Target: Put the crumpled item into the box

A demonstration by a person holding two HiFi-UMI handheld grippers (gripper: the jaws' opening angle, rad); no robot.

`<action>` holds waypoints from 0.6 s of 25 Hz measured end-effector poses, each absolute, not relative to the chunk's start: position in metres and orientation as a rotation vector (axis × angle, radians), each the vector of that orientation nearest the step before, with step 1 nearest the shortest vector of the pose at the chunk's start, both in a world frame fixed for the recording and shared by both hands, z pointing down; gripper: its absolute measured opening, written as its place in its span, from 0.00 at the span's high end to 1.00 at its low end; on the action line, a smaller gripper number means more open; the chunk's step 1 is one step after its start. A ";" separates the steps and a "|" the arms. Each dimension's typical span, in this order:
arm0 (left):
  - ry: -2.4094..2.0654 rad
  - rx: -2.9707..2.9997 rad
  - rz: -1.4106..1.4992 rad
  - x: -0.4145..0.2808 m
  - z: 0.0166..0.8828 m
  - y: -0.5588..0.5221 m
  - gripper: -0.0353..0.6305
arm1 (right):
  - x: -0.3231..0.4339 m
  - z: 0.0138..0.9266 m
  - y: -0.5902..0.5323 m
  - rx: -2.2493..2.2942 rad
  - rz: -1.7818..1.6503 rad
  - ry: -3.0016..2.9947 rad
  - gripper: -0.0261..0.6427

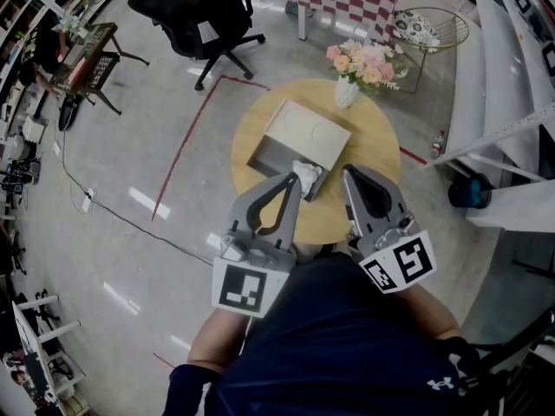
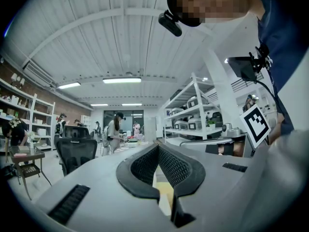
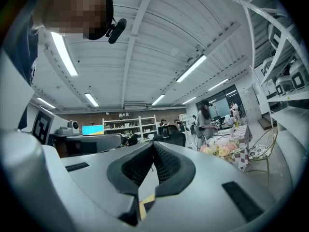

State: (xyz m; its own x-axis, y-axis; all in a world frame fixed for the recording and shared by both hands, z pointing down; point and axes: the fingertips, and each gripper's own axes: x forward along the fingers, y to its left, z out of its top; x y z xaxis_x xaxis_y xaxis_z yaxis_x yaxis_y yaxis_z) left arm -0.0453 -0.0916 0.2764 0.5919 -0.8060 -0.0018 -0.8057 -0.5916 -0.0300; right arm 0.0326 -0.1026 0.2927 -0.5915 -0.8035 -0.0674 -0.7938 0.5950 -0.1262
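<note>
Room: open workshop, grey floor (image 1: 130, 146), black office chair (image 1: 195, 7) at the far side.
Worktop: round, wooden (image 1: 377, 150); a vase of flowers (image 1: 360, 68) stands at its far edge.
Box: grey, open, pale lid (image 1: 299, 133); middle of the worktop.
Crumpled item: white (image 1: 305, 173); at the box's near corner, whether inside or on the rim cannot be told.
Left gripper: (image 1: 292, 180) jaws together, nothing between them; tips just beside the crumpled item.
Right gripper: (image 1: 348, 173) jaws together, empty; near the crumpled item, apart from it.
</note>
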 end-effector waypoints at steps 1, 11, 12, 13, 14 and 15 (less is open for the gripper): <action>1.407 -2.778 -0.021 -0.046 0.277 -0.092 0.92 | 0.032 0.292 -0.103 -1.357 -0.125 2.700 0.95; 1.414 -2.779 -0.031 -0.046 0.279 -0.093 0.92 | 0.032 0.294 -0.104 -1.357 -0.140 2.701 0.95; 1.415 -2.779 -0.032 -0.046 0.279 -0.093 0.92 | 0.032 0.295 -0.104 -1.356 -0.144 2.701 0.95; 1.416 -2.778 -0.033 -0.046 0.279 -0.093 0.92 | 0.032 0.295 -0.104 -1.357 -0.149 2.701 0.95; 1.417 -2.777 -0.033 -0.046 0.278 -0.093 0.92 | 0.032 0.296 -0.104 -1.358 -0.155 2.700 0.95; 1.417 -2.776 -0.033 -0.046 0.278 -0.093 0.92 | 0.033 0.296 -0.104 -1.358 -0.159 2.699 0.95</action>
State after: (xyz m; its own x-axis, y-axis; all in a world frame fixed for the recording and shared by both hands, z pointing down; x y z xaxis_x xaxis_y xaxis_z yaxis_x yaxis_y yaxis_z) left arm -0.0460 -0.0925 0.2782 0.5865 -0.8099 0.0074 -0.8094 -0.5864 -0.0318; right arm 0.0325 -0.1039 0.2963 -0.5916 -0.8043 -0.0560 -0.7921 0.5927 -0.1455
